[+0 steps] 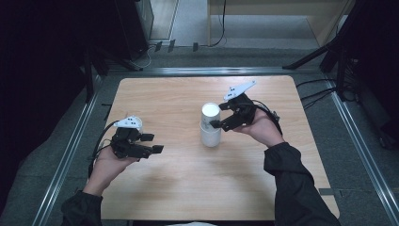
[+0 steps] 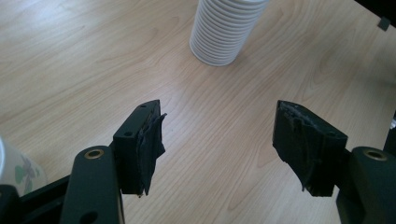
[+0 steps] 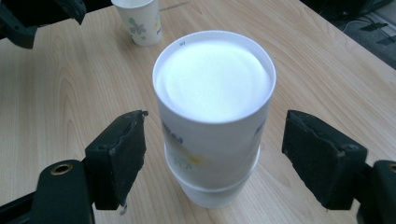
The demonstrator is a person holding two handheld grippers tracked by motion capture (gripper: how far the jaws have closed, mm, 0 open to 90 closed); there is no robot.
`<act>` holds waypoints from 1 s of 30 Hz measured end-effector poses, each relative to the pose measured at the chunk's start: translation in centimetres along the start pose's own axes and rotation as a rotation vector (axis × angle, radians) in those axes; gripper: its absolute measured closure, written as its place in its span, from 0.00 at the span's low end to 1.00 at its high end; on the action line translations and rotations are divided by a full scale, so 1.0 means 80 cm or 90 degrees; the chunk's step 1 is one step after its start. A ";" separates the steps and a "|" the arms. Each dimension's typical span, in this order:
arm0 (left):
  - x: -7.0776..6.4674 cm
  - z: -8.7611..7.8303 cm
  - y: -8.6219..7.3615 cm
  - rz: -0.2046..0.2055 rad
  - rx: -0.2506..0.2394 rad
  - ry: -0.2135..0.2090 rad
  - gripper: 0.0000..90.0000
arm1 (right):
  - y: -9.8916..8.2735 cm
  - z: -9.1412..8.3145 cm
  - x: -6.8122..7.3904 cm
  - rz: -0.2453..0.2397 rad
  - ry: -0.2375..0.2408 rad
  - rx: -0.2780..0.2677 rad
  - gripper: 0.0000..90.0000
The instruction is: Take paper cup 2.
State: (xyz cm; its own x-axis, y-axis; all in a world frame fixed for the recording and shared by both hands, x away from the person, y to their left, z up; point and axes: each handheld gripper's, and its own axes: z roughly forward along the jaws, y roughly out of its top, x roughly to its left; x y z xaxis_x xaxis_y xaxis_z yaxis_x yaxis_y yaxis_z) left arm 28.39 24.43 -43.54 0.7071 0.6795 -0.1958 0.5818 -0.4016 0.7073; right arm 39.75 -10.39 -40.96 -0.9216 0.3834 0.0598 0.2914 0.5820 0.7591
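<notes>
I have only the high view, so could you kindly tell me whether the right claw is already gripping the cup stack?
Observer: Not yet. In the right gripper view the right claw stands open around the top of the cup stack, with a gap at each pad.
Operator: Thank you. Is the left claw carrying anything?
Observer: No, the left claw is open, with bare table between its pads.
Operator: Are there any cups apart from the stack?
Observer: Yes, a single flower-printed cup stands upright, mouth up, close to the left claw.
</notes>
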 end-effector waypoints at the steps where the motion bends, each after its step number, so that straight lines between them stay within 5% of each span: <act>1: -0.002 0.003 -0.001 0.012 0.004 -0.006 0.36 | 0.002 0.004 -0.002 0.001 0.007 0.008 0.24; 8: -0.006 0.010 -0.001 0.019 0.012 -0.028 0.36 | 0.013 0.012 -0.006 -0.006 0.020 0.030 0.25; 15: -0.011 0.015 -0.001 0.031 0.020 -0.036 0.35 | 0.033 0.023 -0.002 -0.045 0.013 0.075 0.27; 30: -0.011 0.019 -0.003 0.041 0.029 -0.033 0.35 | 0.038 0.014 -0.002 -0.039 0.014 0.059 0.38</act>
State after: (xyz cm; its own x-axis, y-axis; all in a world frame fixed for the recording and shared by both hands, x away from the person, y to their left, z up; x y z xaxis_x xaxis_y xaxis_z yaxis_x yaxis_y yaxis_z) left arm 28.27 22.97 -44.57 0.7627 0.6191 -0.1871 0.5517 -0.4719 0.6877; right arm 41.04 -7.90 -39.39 -0.9437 0.3295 0.0300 0.2557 0.6687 0.6981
